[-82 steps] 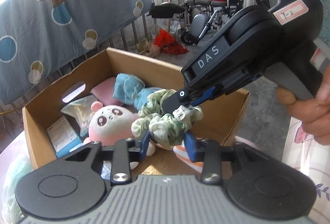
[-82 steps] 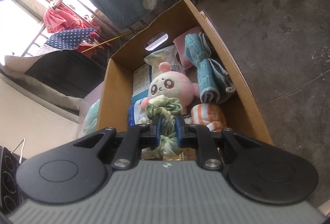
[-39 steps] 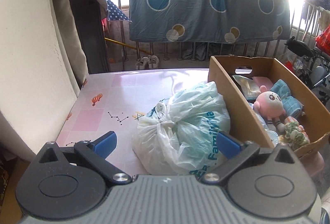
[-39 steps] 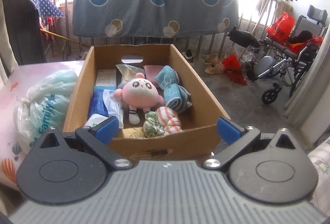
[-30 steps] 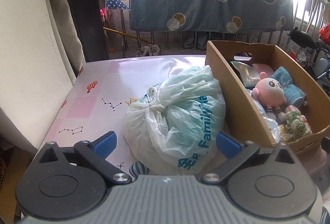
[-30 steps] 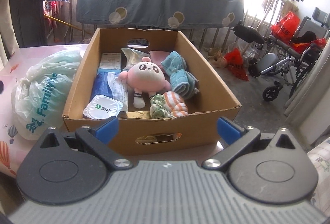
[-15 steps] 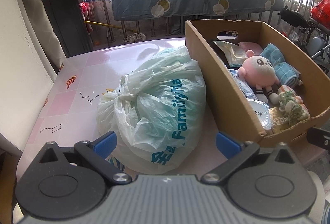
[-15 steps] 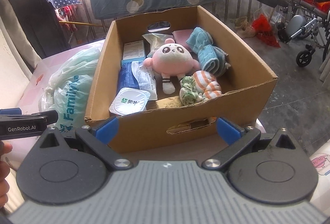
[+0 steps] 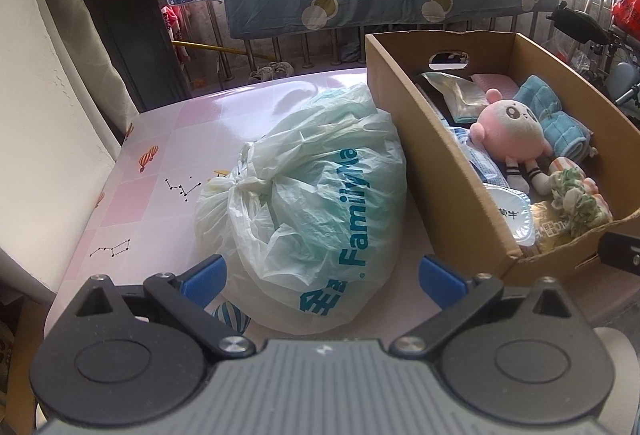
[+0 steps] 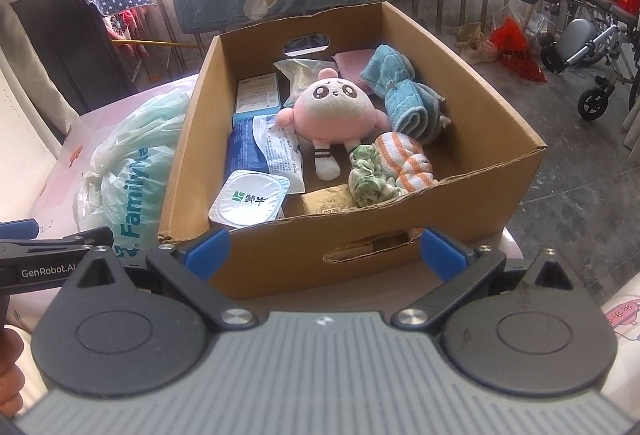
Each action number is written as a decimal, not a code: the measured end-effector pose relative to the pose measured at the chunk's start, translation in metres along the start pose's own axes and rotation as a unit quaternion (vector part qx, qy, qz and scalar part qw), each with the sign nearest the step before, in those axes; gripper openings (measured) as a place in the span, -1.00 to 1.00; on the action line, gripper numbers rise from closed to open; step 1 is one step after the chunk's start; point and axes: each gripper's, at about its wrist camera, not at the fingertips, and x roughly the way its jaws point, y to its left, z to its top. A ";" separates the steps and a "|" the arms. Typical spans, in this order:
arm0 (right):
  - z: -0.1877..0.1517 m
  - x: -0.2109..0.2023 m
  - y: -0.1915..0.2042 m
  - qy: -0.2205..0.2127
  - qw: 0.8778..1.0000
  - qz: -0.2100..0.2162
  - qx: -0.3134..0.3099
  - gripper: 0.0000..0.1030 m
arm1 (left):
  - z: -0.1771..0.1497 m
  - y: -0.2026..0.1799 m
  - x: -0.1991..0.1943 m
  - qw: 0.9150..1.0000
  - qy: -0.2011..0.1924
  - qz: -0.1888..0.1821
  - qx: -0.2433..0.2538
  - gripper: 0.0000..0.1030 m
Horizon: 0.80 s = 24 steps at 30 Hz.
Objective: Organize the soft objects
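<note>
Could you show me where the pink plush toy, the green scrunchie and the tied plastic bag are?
pink plush toy [image 10: 334, 111]: right wrist view, on its face.
green scrunchie [image 10: 370, 177]: right wrist view, on its ruffled fabric.
plastic bag [image 9: 320, 203]: left wrist view, on its bulging side.

Bright backlit daylight, fisheye-warped edges

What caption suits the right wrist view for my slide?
Open right gripper facing a cardboard box of soft toys.
</note>
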 end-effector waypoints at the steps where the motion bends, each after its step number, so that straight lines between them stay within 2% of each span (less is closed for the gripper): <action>1: 0.000 -0.001 0.001 -0.001 1.000 0.000 -0.002 0.98 | 0.000 0.000 0.000 1.000 0.000 0.000 0.000 0.99; 24: 0.002 -0.009 0.009 -0.005 1.000 0.000 -0.015 0.98 | 0.000 0.004 -0.006 1.000 0.000 -0.005 -0.008 0.99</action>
